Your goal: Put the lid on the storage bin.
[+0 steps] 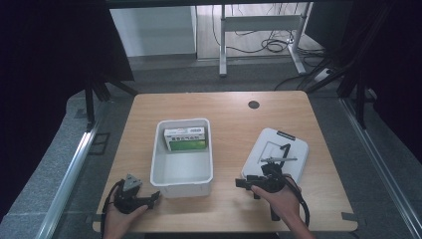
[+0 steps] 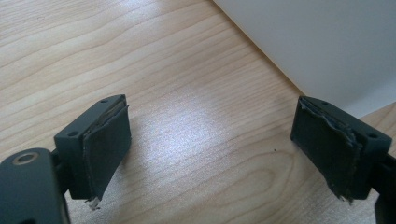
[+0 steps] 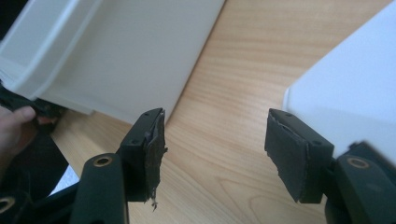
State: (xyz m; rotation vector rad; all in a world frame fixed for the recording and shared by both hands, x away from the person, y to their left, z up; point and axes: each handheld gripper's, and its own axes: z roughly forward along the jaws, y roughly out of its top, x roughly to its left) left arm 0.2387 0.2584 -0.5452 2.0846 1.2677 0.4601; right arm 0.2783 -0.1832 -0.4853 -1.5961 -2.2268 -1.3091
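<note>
**Caller:** Down at the near edge of the table (image 1: 229, 107), both hands are in. Left gripper (image 1: 153, 197) sits just off the near-left corner of the white bin (image 1: 182, 185), jaws spread wide with bare wood between them.

**Analyst:** Nothing held there. In the left gripper view the worn pads (image 2: 108, 140) gape apart and the bin's wall (image 2: 322, 42) slants across the top right. It looks parked, out of the way but within reach of the bin.

**Caller:** Right gripper (image 1: 241, 183), same story?

**Analyst:** Jaws apart, empty too. It hovers over the gap between the bin and the white lid (image 1: 276, 152); its own camera has the bin wall (image 3: 135, 60) at left and the lid's corner (image 3: 350, 88) at right. I'd guess that spot lets it go either way.

**Caller:** And the lid itself?

**Analyst:** Flat on the table to the right of the bin, a dark latch piece on top, just beyond the right hand.

**Caller:** Farther up, inside the bin?

**Analyst:** Green-and-white box (image 1: 185, 138), leaning against the far wall, inside and untouched. With the box in, I'd judge closing the bin is what's left.
</note>
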